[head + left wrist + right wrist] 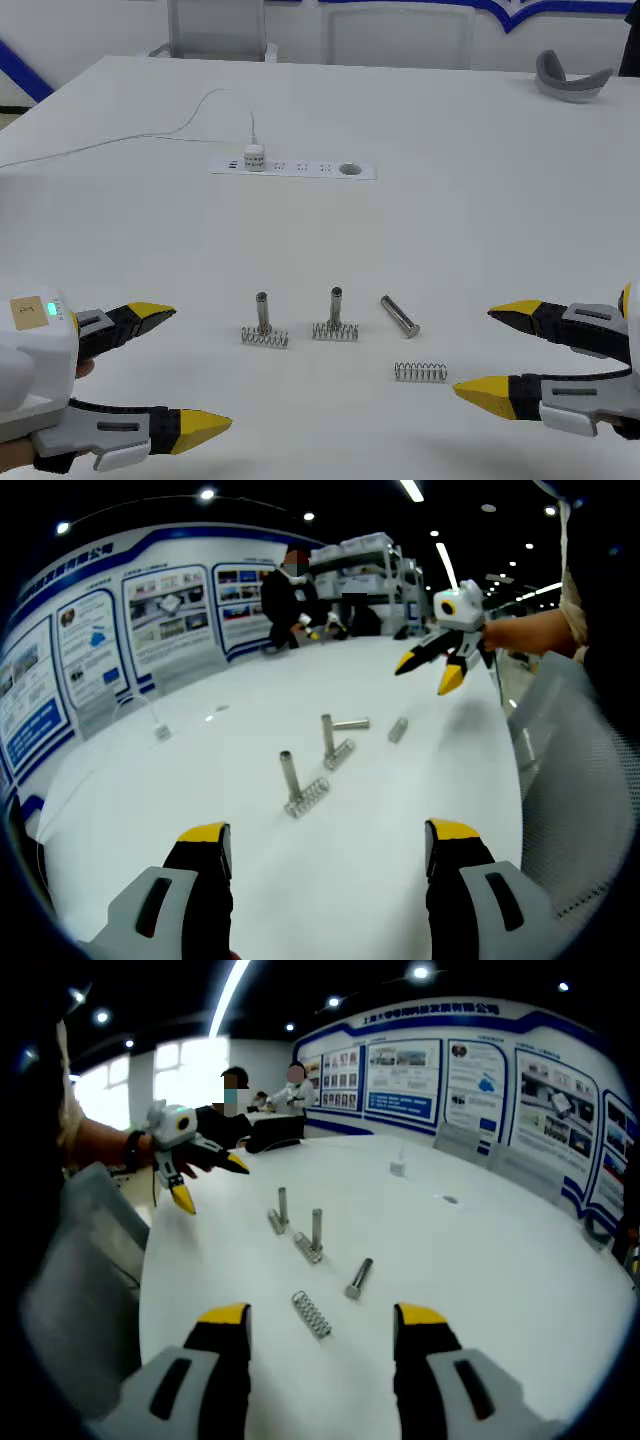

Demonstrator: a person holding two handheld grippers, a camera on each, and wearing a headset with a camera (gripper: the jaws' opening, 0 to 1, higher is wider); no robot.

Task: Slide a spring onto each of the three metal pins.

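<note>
Two metal pins stand upright on the white table, a left pin (262, 311) and a middle pin (336, 305), each with a spring lying at its base: one spring (265, 337) and another (335, 331). A third pin (399, 315) lies flat to the right, and a loose spring (420, 371) rests in front of it. My left gripper (185, 368) is open at the lower left, well apart from the pins. My right gripper (487, 351) is open at the lower right, nearest the loose spring (311, 1313). The pins (326, 738) also show in the left gripper view.
A white power strip (293, 167) with a plugged-in charger and cable lies farther back on the table. A grey curved object (570, 78) sits at the far right corner. Chairs stand beyond the far edge. People stand in the background of the gripper views.
</note>
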